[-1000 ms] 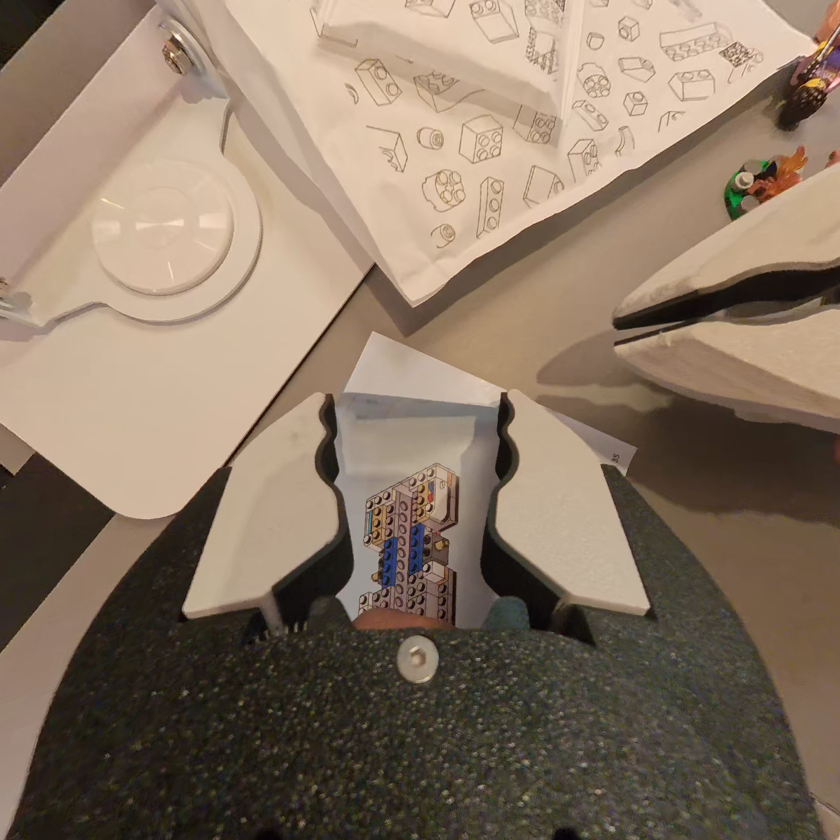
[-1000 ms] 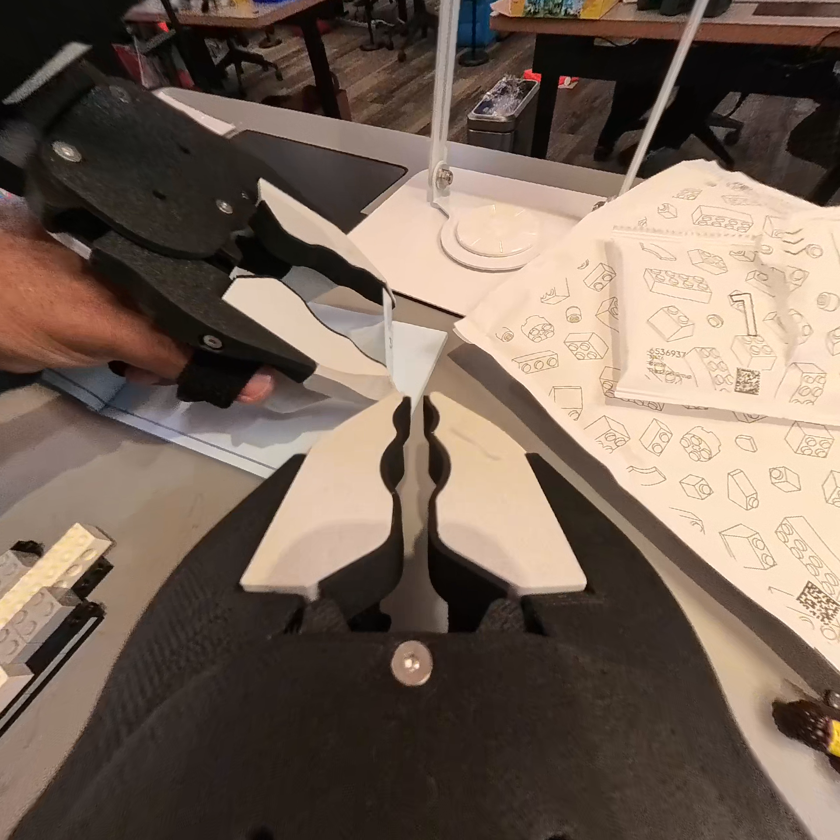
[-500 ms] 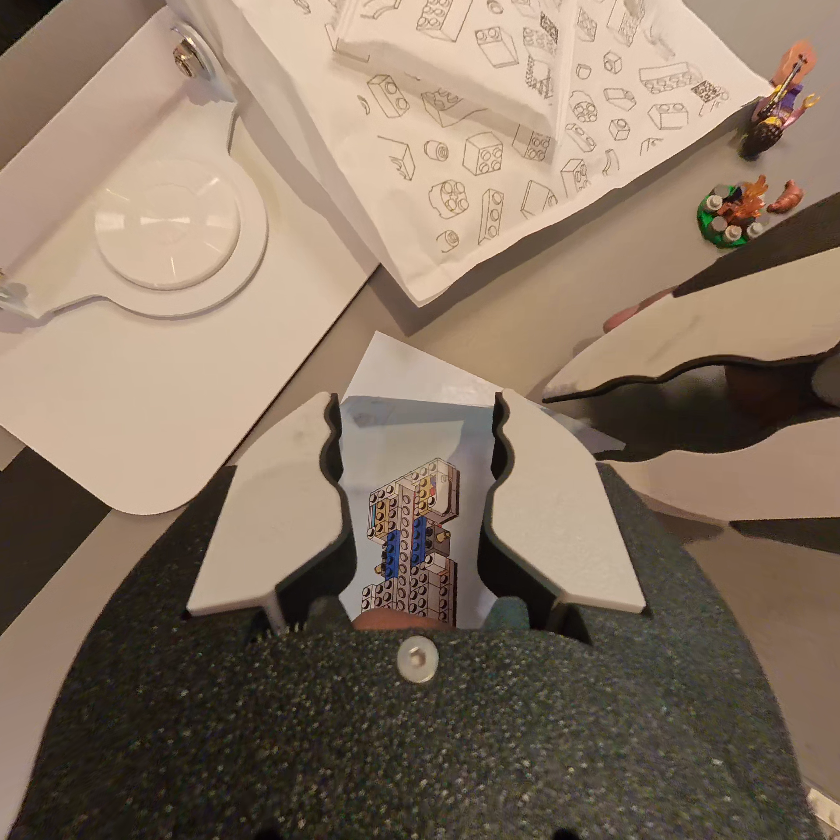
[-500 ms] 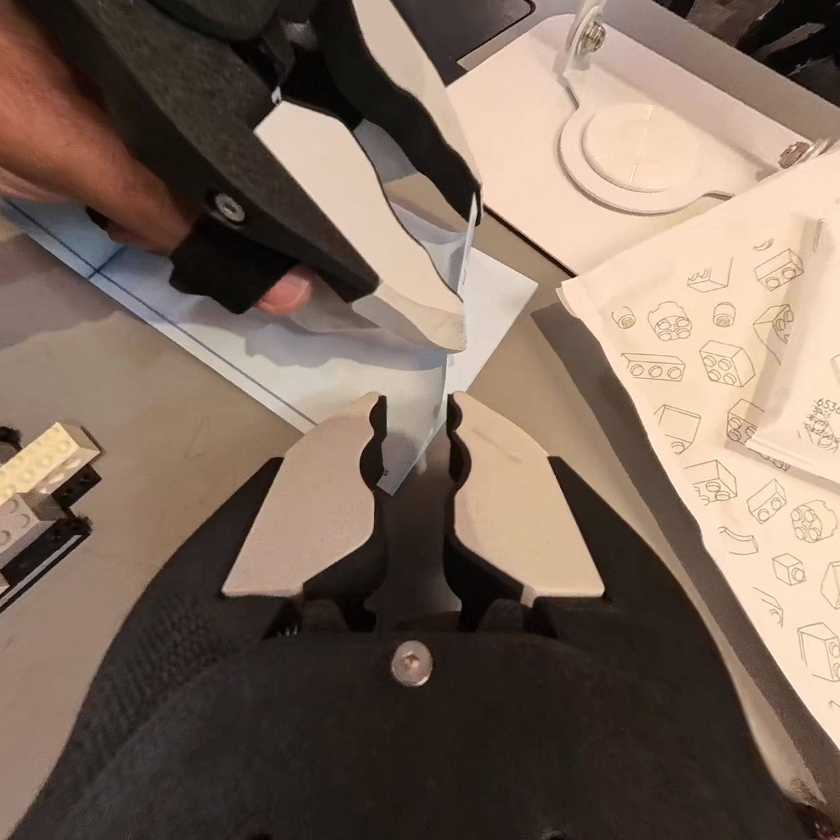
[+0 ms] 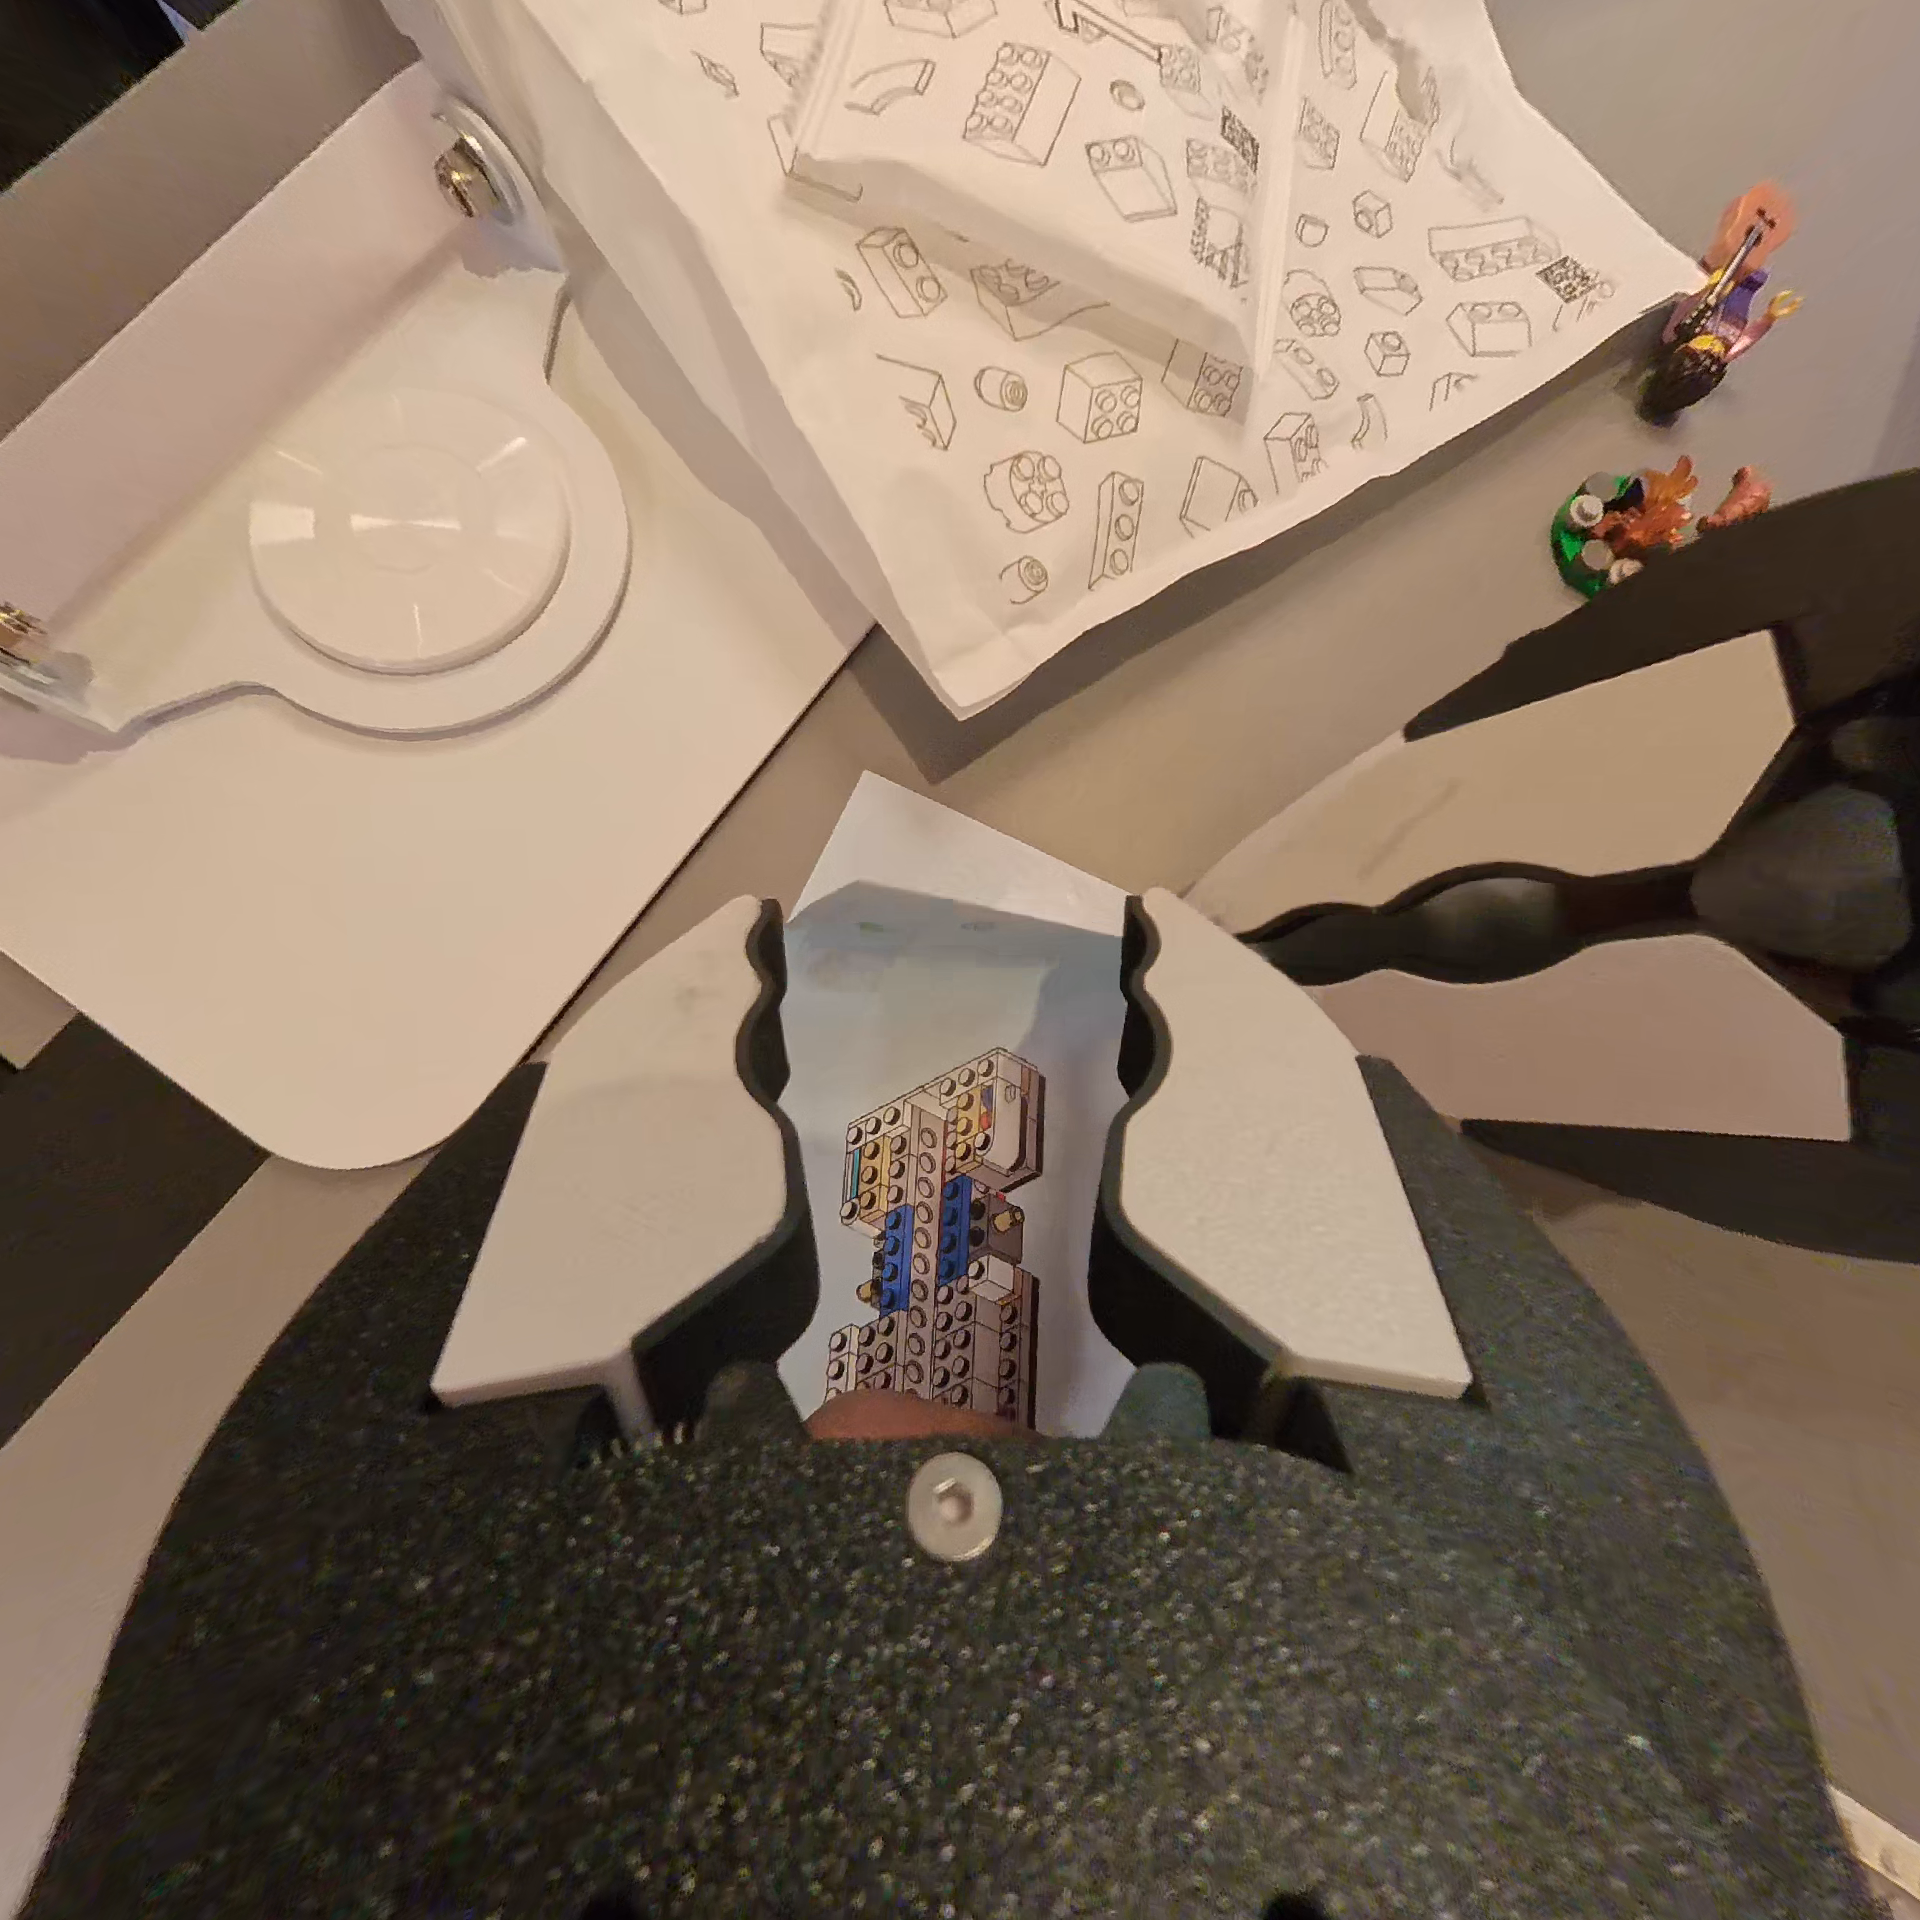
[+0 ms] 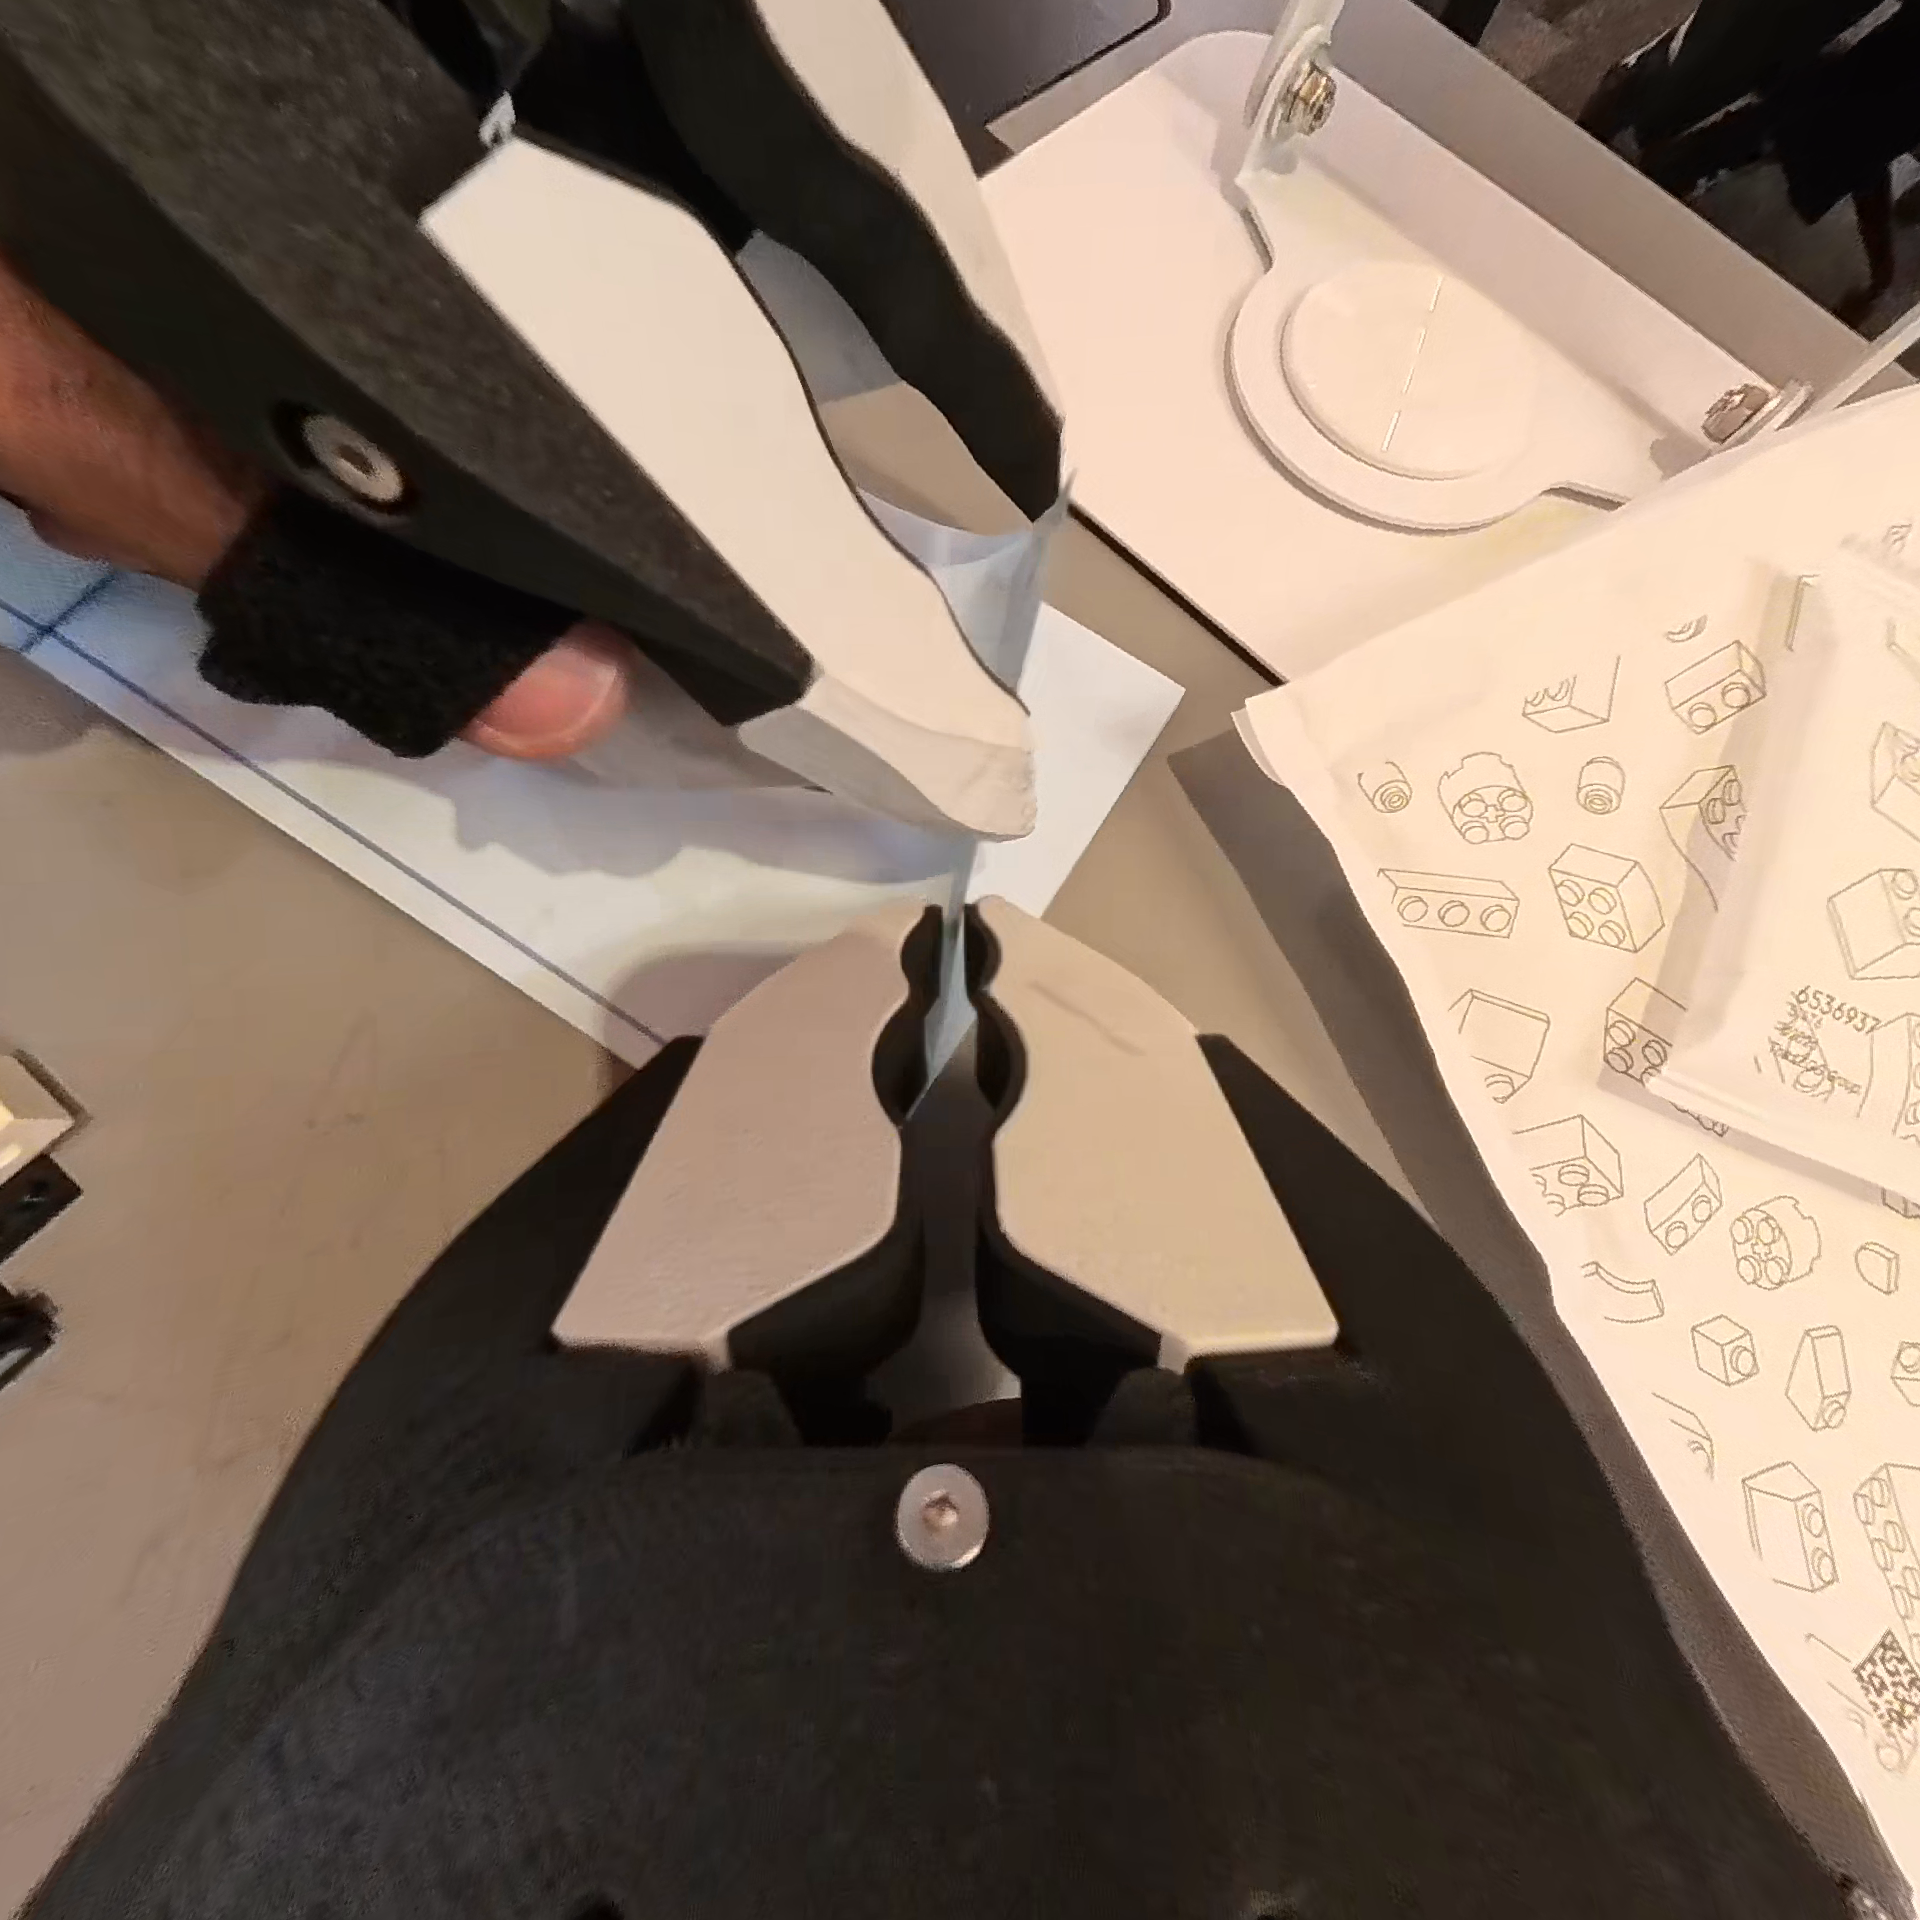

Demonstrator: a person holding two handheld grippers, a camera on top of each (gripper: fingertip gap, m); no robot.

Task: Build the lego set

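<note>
A grey bench (image 6: 260, 1039) is seen under everything. On it, a white base plate (image 5: 312, 935) with a round raised disc (image 5: 410, 530) is laid at the far left in the left wrist view, with bolted brackets at its edges. Beside the plate, a large white paper bag (image 5: 1039, 468) printed with outlines of toy bricks is spread out, and a smaller bag of the same print (image 6: 1829, 935) is laid on top of it.

An open instruction booklet (image 6: 520, 831) is laid flat on the bench, and one of its pages (image 5: 935, 1039), printed with a picture of a brick model, is raised upright.

The left gripper (image 5: 945, 914) is held by a hand (image 6: 104, 447) with a black finger sleeve. Its jaws are spread wide, and the raised page is stood between them; whether its edges are pressed by the jaws cannot be told.

The right gripper (image 6: 951, 914) is set just in front of the left one. Its jaws are nearly closed, and the lower edge of the raised page is pinched between them.

A partly built brick assembly (image 6: 31, 1164) in white and black is cut off at the left edge of the right wrist view. A small toy figure (image 5: 1714, 301) and a small green round piece with orange parts (image 5: 1621, 530) are placed on the bench past the bag's corner.
</note>
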